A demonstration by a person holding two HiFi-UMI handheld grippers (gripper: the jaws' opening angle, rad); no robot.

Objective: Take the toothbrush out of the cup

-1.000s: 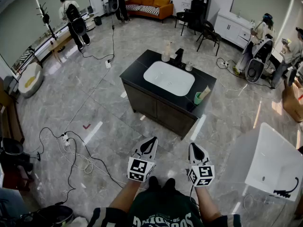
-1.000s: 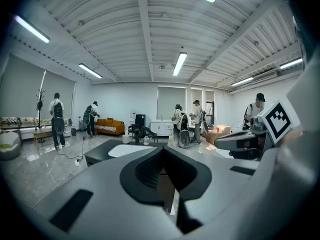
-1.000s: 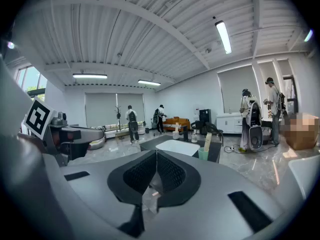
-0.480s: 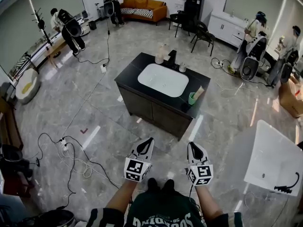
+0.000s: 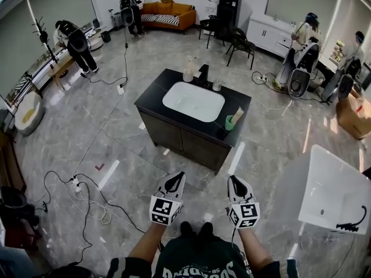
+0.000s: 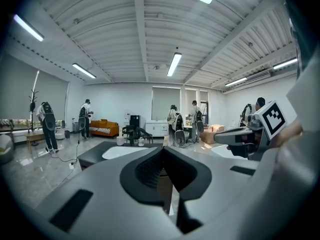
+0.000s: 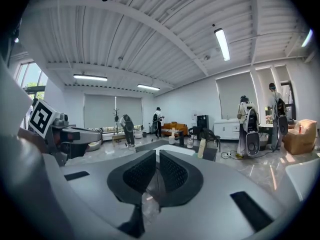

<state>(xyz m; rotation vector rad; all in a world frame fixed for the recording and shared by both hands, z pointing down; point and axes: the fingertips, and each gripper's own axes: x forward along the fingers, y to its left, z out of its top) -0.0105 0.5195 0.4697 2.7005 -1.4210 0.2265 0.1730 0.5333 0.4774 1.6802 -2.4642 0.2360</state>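
1. Head view, looking steeply down: I stand on a grey marble floor [image 5: 69,126], with both grippers held out at the lower centre of the frame.
2. The left gripper [image 5: 176,179] is left of centre, with its marker cube nearest my body. In the left gripper view its two dark pads meet, so the jaws are closed with nothing between them.
3. The right gripper [image 5: 235,182] is right of centre, level with the left one and apart from it. In the right gripper view its pads are drawn together with only a thin slit between them, and nothing is in the slit.
4. A dark vanity [image 5: 152,94] stands at the centre of the frame, well above both grippers. A white basin [image 5: 193,101] is sunk in its top, and a black tap [image 5: 203,74] stands at the far edge.
5. A green cup [image 5: 229,124] sits on the vanity's right near corner, right of the basin.
6. A pale toothbrush [image 5: 237,114] stands in the cup and leans up and to the right. Neither gripper is near it.
7. Black cables [image 5: 87,184] trail over the floor at the lower left.
8. An orange sofa [image 5: 168,11] sits at the top of the frame. Several people stand along the top and at the upper right.
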